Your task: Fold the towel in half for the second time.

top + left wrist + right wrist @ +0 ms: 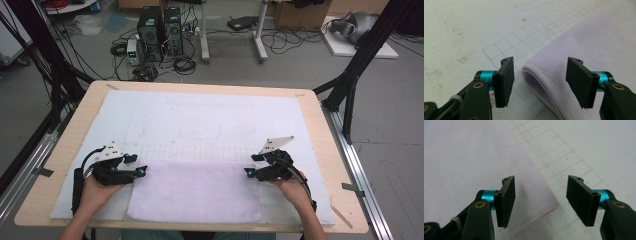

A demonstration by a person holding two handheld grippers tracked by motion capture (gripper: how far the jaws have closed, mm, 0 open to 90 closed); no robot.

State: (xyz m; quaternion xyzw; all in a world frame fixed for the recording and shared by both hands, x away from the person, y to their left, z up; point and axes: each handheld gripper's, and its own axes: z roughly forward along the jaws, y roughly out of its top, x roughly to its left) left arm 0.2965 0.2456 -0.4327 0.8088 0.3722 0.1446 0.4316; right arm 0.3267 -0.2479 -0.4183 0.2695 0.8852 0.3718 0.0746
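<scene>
Fingers on both grippers are standing apart and holding nothing. Left gripper (141, 171) is hanging at the towel's (195, 192) left far corner, right gripper (248, 171) at its right far corner.

Towel is lying flat and folded, long axis running across from one gripper to the other, near edge toward me. From my left fingers (505, 81) the folded edge (541, 82) is sitting right between the pads, doubled-over lip facing me, not touched. From my right fingers (507, 200) the stitched hem corner (546, 211) is lying just below and between the pads, most of the cloth off to the left pad's side. Each hand is equally near its own corner, so I'm judging this as a two-handed move.

Around: white mat (210, 120) with a faint grid (524, 42) beyond the fingertips, wooden table (325, 150) under it. Nothing lying between pads and cloth, nothing else on the mat nearby.

Next, I'm guessing: either pinching both far corners or backing off. Watch item if pinching: catching both layers on the left fold.
</scene>
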